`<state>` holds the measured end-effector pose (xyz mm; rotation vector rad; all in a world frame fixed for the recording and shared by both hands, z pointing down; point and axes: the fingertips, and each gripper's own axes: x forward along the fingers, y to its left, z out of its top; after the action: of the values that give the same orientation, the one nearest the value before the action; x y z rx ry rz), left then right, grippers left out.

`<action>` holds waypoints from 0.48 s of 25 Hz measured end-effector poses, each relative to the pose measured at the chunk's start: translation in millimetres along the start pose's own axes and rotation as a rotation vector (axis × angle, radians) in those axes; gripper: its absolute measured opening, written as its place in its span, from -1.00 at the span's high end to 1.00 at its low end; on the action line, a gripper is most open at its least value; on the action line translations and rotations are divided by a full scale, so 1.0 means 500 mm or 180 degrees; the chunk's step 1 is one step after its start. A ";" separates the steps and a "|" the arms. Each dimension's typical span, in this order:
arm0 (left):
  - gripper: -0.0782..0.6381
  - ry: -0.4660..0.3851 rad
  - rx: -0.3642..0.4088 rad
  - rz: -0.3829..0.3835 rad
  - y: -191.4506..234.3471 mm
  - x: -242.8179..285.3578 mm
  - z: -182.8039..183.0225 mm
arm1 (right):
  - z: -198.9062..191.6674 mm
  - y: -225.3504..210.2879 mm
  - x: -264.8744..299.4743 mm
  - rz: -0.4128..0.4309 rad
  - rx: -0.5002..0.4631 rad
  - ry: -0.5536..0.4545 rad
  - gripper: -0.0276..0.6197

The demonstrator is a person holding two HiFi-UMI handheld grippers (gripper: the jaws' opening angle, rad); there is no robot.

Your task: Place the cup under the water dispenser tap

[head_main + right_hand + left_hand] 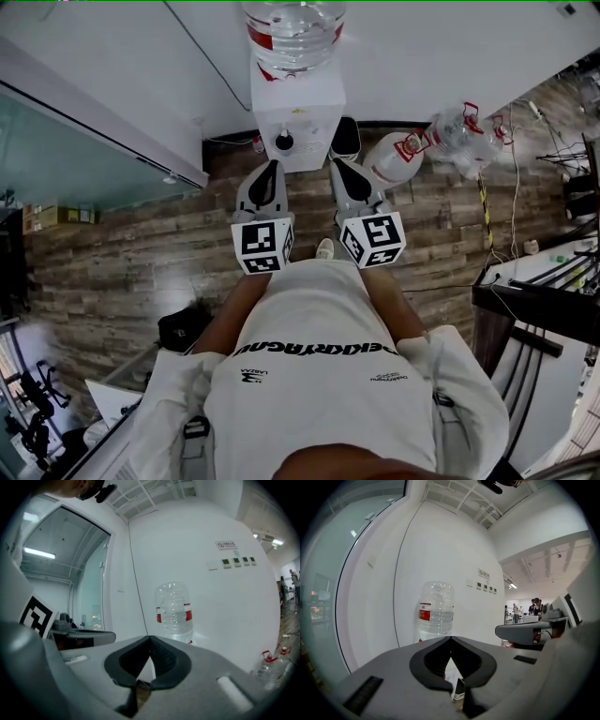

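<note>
A white water dispenser (pixel 298 112) stands against the wall with a clear bottle (pixel 293 33) on top and a black tap knob (pixel 284 142) on its front. I see no cup in any view. My left gripper (pixel 272 169) and my right gripper (pixel 339 169) are held side by side just in front of the dispenser, pointing at it. In the left gripper view the jaws of the left gripper (pixel 450 639) meet at the tips with nothing between them, and the bottle (pixel 435 611) rises behind. The right gripper (pixel 150 638) is shut and empty too, with the bottle (pixel 175 613) beyond it.
Two spare water bottles (pixel 398 155) (pixel 464 131) lie on the wooden floor right of the dispenser. A glass partition (pixel 84 159) runs along the left. A desk with cables (pixel 553 281) is at the right. People (pixel 534 606) stand far off.
</note>
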<state>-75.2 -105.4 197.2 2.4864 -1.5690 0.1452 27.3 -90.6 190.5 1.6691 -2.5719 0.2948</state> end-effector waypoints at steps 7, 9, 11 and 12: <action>0.79 0.0003 0.0014 -0.0008 -0.008 0.008 0.011 | 0.013 -0.008 0.006 0.0020 -0.0032 -0.0006 0.92; 0.79 -0.0003 0.0026 -0.0005 -0.016 0.006 0.015 | 0.015 -0.010 -0.002 0.0030 -0.0036 -0.0012 0.92; 0.79 -0.0002 0.0035 -0.0010 -0.026 0.008 0.015 | 0.016 -0.017 -0.006 0.0037 -0.0035 -0.0016 0.92; 0.79 -0.0001 0.0040 -0.0015 -0.031 0.011 0.015 | 0.016 -0.021 -0.006 0.0041 -0.0036 -0.0019 0.92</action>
<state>-59.1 -105.3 189.4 2.4995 -1.5671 0.1544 38.5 -93.4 183.5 1.6528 -2.5846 0.2758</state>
